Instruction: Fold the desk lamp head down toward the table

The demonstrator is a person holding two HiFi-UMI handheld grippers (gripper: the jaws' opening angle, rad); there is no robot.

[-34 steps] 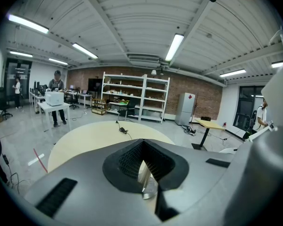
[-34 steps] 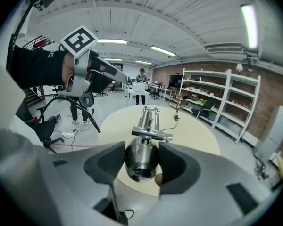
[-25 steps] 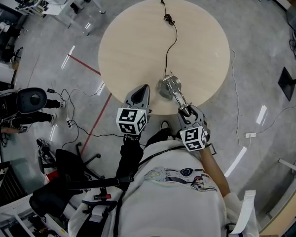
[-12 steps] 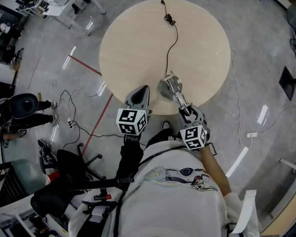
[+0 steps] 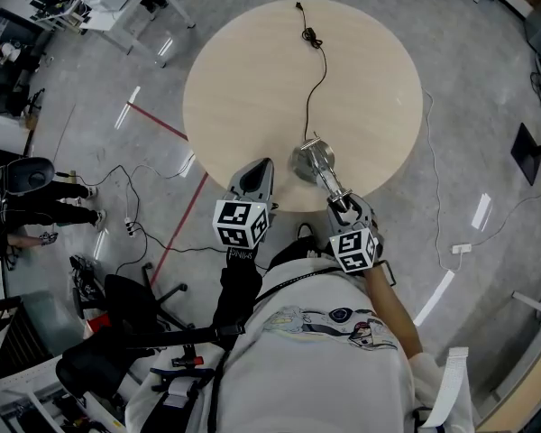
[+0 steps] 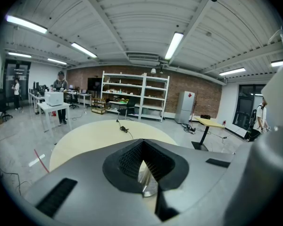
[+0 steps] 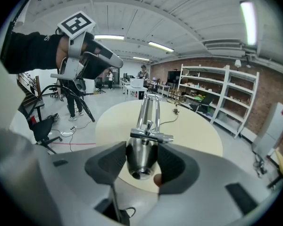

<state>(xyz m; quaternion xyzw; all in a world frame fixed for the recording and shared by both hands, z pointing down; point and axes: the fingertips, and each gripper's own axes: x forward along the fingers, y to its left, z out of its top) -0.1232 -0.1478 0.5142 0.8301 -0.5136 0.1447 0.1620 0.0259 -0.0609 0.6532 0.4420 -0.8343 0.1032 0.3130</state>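
A chrome desk lamp stands near the round table's [image 5: 252,79] front edge, its base [image 5: 310,161] on the wood. Its twin-rod arm [image 7: 149,108] leans out over the edge to the bell-shaped lamp head [image 7: 141,155]. My right gripper [image 5: 346,207] is shut on that head [image 5: 342,198], a pad against each side [image 7: 142,166]; its jaws have just been closing on it. My left gripper [image 5: 267,162] hovers shut at the table's rim, left of the base, holding nothing. In the left gripper view its pads [image 6: 142,150] meet, with a glimpse of chrome below.
The lamp's black cord [image 5: 314,70] runs across the table to a plug [image 5: 310,36] at the far side. Office chairs [image 5: 117,300] and floor cables [image 5: 135,224] lie to my left. A person [image 5: 27,201] is on the floor at far left.
Both grippers and the lamp keep their places. The person at the far left has shifted further left and down the picture.
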